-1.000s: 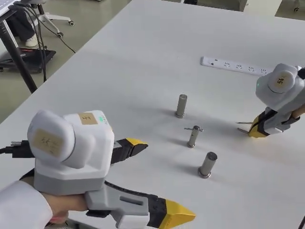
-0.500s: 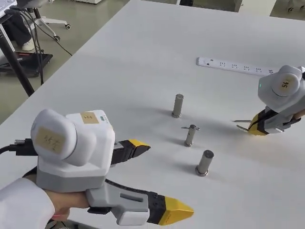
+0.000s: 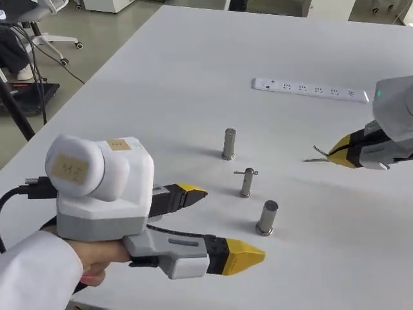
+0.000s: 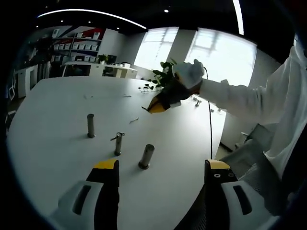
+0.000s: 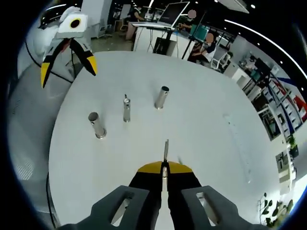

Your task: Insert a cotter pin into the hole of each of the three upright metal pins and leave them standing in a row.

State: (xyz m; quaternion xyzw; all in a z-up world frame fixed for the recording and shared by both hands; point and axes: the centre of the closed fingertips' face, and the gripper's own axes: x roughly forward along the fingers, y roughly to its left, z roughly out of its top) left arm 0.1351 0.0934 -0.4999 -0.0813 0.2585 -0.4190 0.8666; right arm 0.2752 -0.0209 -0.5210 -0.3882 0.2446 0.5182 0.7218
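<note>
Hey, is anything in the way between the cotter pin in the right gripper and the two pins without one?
Nothing visible. Only bare table lies between the right gripper with its cotter pin and the far pin or the near pin. The left gripper, open, is off to the side.

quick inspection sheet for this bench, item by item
surface: white table, no spills seen
job's things: three pins upright in a row; far pin and near pin bare, middle pin has a cotter pin through it
clutter: power strip at the far side
grippers: left gripper open, empty; right gripper shut on a second cotter pin
cables: black cable behind the left gripper; cables on the floor
surroundings: chair base at left
</note>
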